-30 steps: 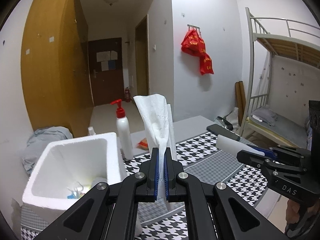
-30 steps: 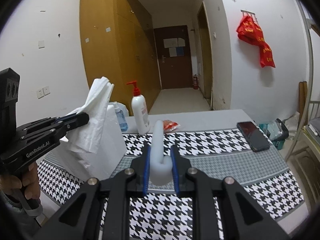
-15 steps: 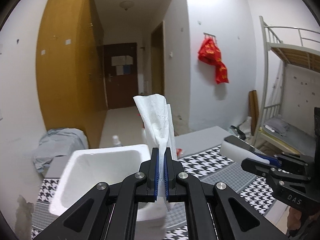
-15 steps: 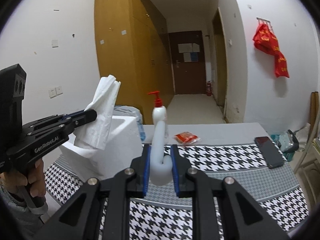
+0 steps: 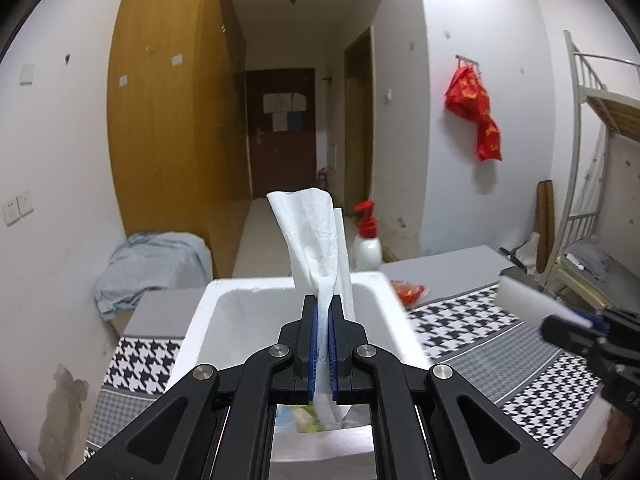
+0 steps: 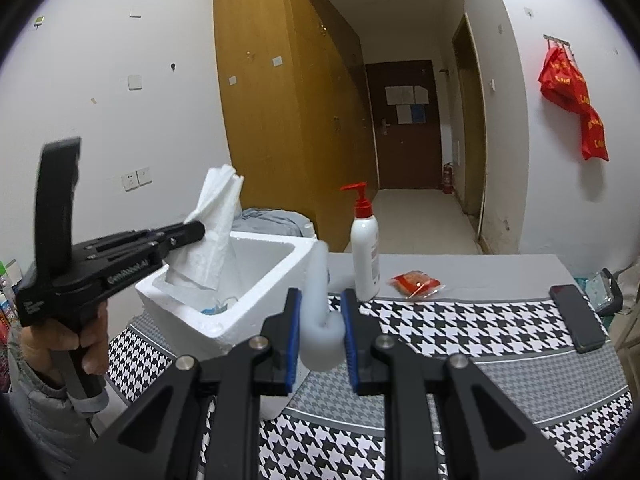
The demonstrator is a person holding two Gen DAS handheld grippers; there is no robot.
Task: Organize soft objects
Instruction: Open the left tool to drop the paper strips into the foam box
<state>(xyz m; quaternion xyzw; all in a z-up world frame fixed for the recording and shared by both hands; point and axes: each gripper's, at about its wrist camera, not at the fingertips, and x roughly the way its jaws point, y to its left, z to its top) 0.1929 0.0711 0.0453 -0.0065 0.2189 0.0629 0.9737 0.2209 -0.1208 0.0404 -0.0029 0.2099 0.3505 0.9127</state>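
Desk (image 6: 500, 332) under houndstooth cloth, grey along far edge; white walls, wooden wardrobe (image 6: 280, 112) at 11 o'clock, dark door (image 6: 404, 124) down corridor at 12, red bags (image 6: 576, 100) hung at 2. White foam box (image 6: 224, 312) at desk's left end, pump bottle (image 6: 365, 256) just right of it, red packet (image 6: 416, 282) at 1, phone (image 6: 576, 318) near right edge.

Left tool (image 5: 323, 324) pressed together on white tissue (image 5: 316, 248), held over box opening, tissue standing up above the jaws and trailing down below them. Right tool (image 6: 320, 334) clamped on white foam piece (image 6: 320, 304), blue pads pressing its curled base, stem rising upright beside the box's near corner.

Left wrist view only: bunk bed (image 5: 600, 160) at 3, grey cloth heap (image 5: 152, 264) at 9, coloured bits on box floor. Right wrist view only: hand (image 6: 68, 340) gripping left tool's handle, grey sleeve, phone.
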